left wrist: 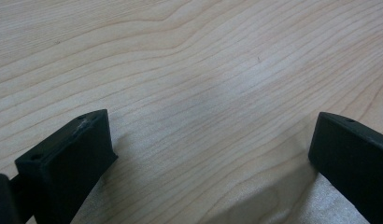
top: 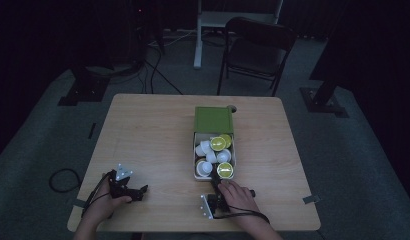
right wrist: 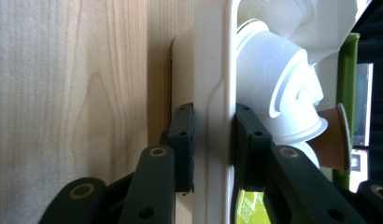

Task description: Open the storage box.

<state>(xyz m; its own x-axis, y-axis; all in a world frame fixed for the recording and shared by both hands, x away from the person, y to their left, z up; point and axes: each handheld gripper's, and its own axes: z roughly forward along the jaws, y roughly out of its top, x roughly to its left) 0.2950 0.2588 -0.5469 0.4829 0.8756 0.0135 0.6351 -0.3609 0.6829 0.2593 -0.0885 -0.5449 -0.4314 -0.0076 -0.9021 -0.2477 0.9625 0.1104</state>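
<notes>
A white box with its green lid folded back stands right of the table's middle. It holds several white capsules, some with yellow-green foil tops. My right gripper is at the box's near edge. In the right gripper view my right gripper is shut on the box's white wall, one jaw outside and one inside. Past it lie a white capsule and a brown capsule. My left gripper rests at the front left of the table. Its jaws stand wide open over bare wood.
The wooden table ends just behind both hands at its front edge. A dark folding chair stands beyond the far edge. A cable loop lies on the floor at the left. A small tape strip marks the table's right front corner.
</notes>
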